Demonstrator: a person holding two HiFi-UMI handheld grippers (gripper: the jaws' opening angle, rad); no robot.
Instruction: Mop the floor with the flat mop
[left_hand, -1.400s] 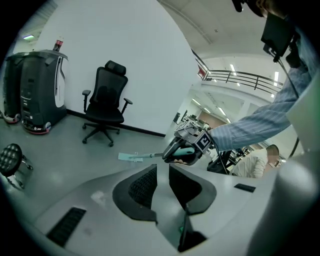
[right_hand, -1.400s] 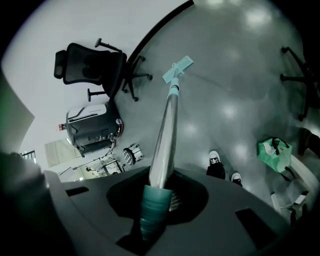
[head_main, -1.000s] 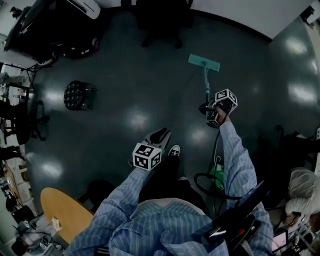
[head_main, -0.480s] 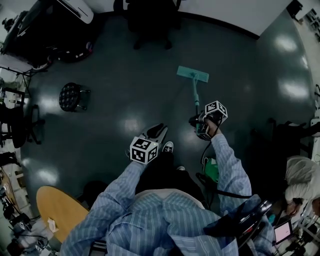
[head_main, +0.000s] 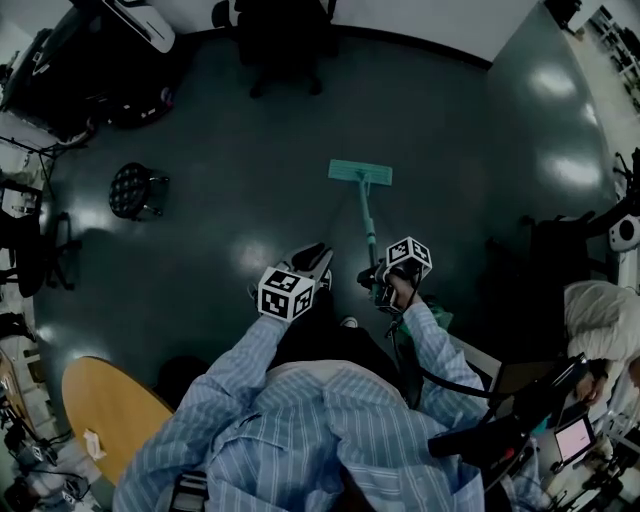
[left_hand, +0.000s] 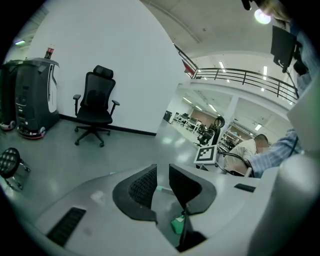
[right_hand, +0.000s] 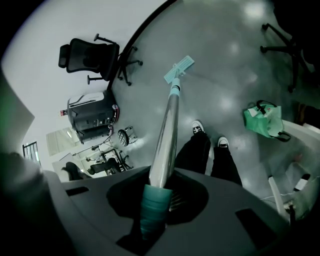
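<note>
My right gripper (right_hand: 159, 189) clamps the flat mop (head_main: 364, 205) handle, its head on the floor (head_main: 250, 180) at 12 o'clock; my left gripper (left_hand: 162, 174), at 9 o'clock, is released, empty.

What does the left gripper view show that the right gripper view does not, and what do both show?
Only the left gripper view: the left tongs, open and empty, and a railing. Only the right gripper view: the right tongs shut on the mop handle, the person's shoes, a green bag. Both: the black office chair.
</note>
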